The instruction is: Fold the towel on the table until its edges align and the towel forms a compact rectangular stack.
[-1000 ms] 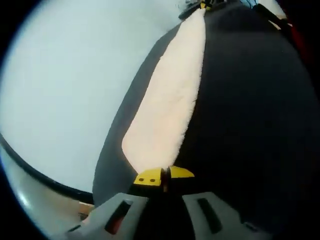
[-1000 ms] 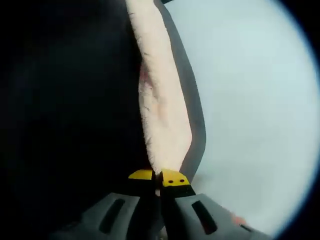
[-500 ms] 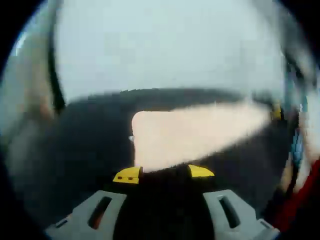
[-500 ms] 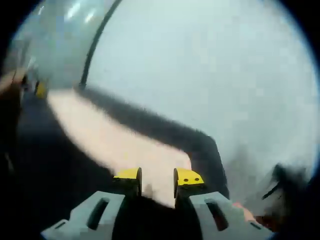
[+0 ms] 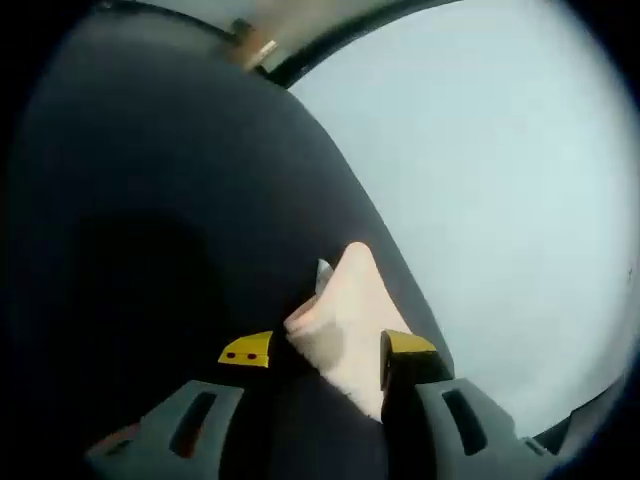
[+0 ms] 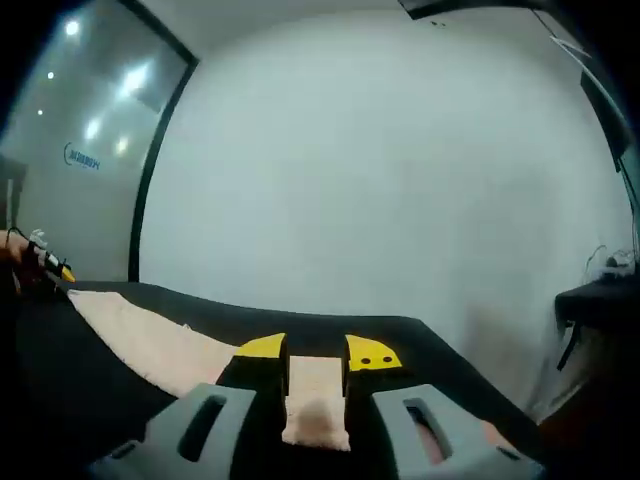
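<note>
Both grippers spread apart, gripping nothing: left gripper (image 5: pixel 328 350) w/ cream towel (image 5: pixel 345 325) corner between jaws; right gripper (image 6: pixel 316 352) likewise (towel along black counter (image 6: pixel 100 390) edge).

Towel (image 5: pixel 345 325) corner betw. jaws, maybe unclamped

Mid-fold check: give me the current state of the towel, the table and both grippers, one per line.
towel: pale strip lying on the table, its ends between each gripper's jaws.
table: dark top, towel on it.
left gripper: open, a towel corner between the parted jaws.
right gripper: open, jaws either side of the towel end.
</note>
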`<state>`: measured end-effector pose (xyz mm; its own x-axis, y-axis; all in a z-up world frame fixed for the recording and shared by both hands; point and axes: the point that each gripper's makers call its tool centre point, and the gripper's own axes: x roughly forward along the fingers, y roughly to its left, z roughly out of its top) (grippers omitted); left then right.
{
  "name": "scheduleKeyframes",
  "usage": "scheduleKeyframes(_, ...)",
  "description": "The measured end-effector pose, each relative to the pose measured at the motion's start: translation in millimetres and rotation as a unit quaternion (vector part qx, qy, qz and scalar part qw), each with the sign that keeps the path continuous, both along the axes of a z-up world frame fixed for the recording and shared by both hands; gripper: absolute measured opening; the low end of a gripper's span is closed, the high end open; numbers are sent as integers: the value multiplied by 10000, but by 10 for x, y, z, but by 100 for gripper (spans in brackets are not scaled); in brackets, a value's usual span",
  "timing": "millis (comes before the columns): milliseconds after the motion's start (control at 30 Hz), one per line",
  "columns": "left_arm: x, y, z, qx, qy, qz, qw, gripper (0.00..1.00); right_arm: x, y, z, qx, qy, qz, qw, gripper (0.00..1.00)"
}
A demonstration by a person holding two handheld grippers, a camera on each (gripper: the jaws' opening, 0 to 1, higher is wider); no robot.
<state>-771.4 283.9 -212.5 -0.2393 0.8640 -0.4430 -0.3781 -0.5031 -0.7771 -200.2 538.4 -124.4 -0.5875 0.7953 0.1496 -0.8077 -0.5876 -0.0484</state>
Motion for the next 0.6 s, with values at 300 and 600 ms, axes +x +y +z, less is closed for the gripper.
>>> scheduleKeyframes(300,11,-57,-62,-234,486,78,9985,9,65,43,-63,-279,242,89,9993,16)
scheduleKeyframes(600,640,784,736,-151,3131,-967,9447,9,31,-11,-65,-233,150,96,9996,15)
